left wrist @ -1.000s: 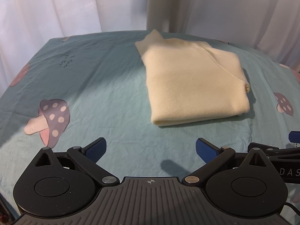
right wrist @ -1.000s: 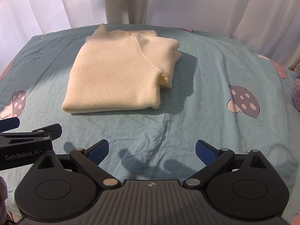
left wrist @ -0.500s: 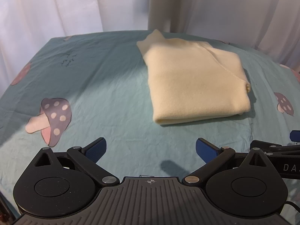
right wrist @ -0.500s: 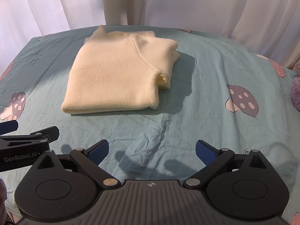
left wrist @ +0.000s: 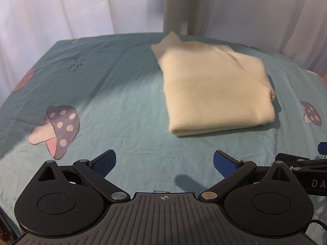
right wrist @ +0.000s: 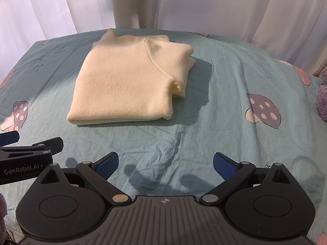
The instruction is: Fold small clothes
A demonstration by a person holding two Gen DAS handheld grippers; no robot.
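Note:
A cream knit sweater (left wrist: 214, 89) lies folded into a rectangle on the teal sheet, with its thick fold edge toward me. It also shows in the right wrist view (right wrist: 126, 85), left of centre. My left gripper (left wrist: 163, 161) is open and empty, held above the sheet short of the sweater's near edge. My right gripper (right wrist: 165, 163) is open and empty, also short of the sweater and to its right. Each gripper shows at the edge of the other's view.
The teal bed sheet (left wrist: 114, 94) has mushroom prints (left wrist: 59, 126) and wrinkles (right wrist: 169, 149). White curtains (right wrist: 224, 6) hang behind the bed. A purple fuzzy object (right wrist: 321, 102) sits at the right edge.
Both grippers have drawn back slightly from the sweater and stayed open. The sweater has not moved.

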